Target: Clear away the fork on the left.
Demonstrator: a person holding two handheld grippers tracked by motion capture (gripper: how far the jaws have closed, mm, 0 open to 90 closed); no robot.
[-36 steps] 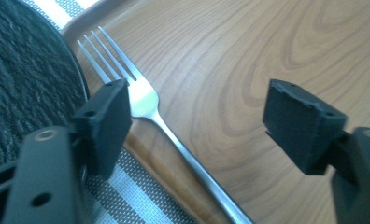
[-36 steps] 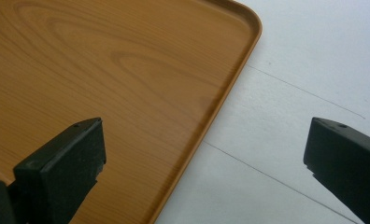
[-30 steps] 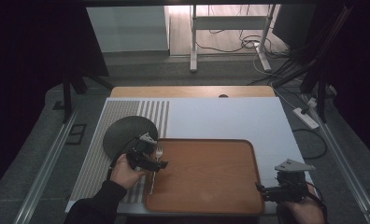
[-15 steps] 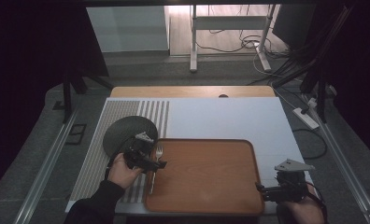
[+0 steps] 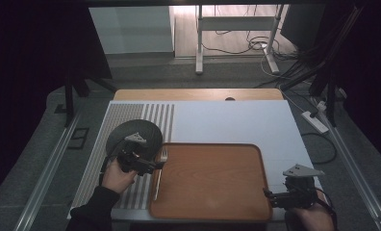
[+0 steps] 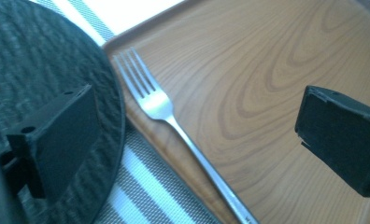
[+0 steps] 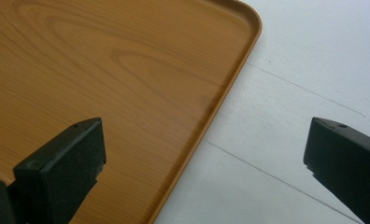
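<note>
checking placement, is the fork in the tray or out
In: the fork lies flat along the tray's left edge, beside the dark plate, with no gripper on it.

From my remote seat I saw that the tray [image 6: 276, 70] had a wood-grain finish, warm brown, smooth with a soft sheen. The fork [image 6: 160, 105] looked like brushed metal, silvery and slightly matt. The dark round plate [image 6: 38, 60] had a rough, woven-looking texture, matt charcoal. The jaws of the left gripper [image 6: 197, 135] and the right gripper [image 7: 202, 168] looked like matt black plastic. The table [image 7: 314, 70] was a smooth white surface, and its striped mat [image 5: 126, 120] looked finely meshed.
</note>
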